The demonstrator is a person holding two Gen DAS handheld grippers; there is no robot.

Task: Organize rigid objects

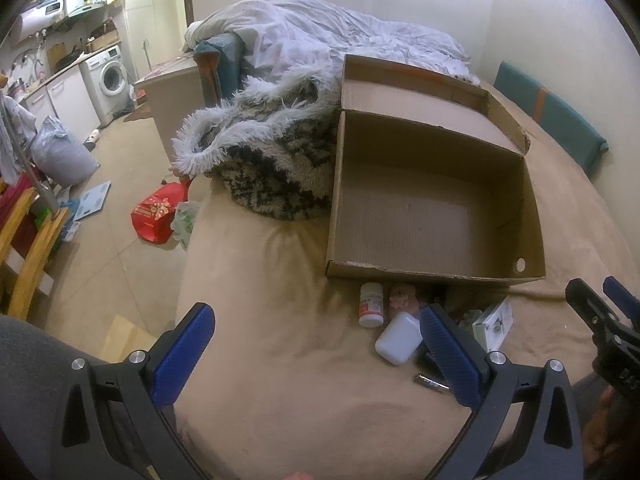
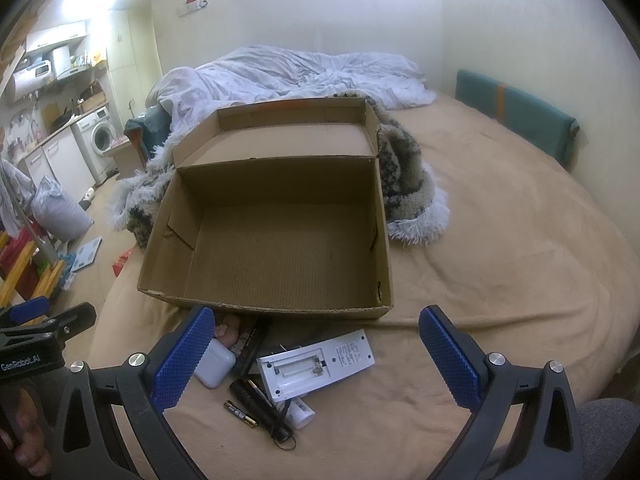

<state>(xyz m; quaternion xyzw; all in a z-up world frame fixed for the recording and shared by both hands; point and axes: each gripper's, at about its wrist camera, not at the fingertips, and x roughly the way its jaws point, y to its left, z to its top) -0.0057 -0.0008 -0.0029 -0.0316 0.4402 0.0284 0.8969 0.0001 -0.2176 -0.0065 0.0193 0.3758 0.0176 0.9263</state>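
Note:
An open cardboard box [image 1: 432, 216] [image 2: 276, 236] lies empty on the tan bed cover. In front of its near wall is a small pile: a white pill bottle [image 1: 371, 305], a white rounded case [image 1: 398, 338] [image 2: 214, 363], a white remote with its battery bay open [image 2: 316, 364], a black flashlight [image 2: 258, 406], a battery [image 2: 240, 414] [image 1: 432, 383] and a pink item [image 1: 402, 298]. My left gripper [image 1: 316, 354] is open just left of the pile. Above the pile my right gripper [image 2: 316, 354] hangs open, holding nothing.
A furry patterned blanket [image 1: 272, 160] and a white duvet [image 2: 304, 72] lie behind the box. A teal cushion [image 2: 516, 116] stands along the right wall. To the left the bed edge drops to a floor with a red bag [image 1: 158, 216] and a wooden rack [image 1: 28, 252].

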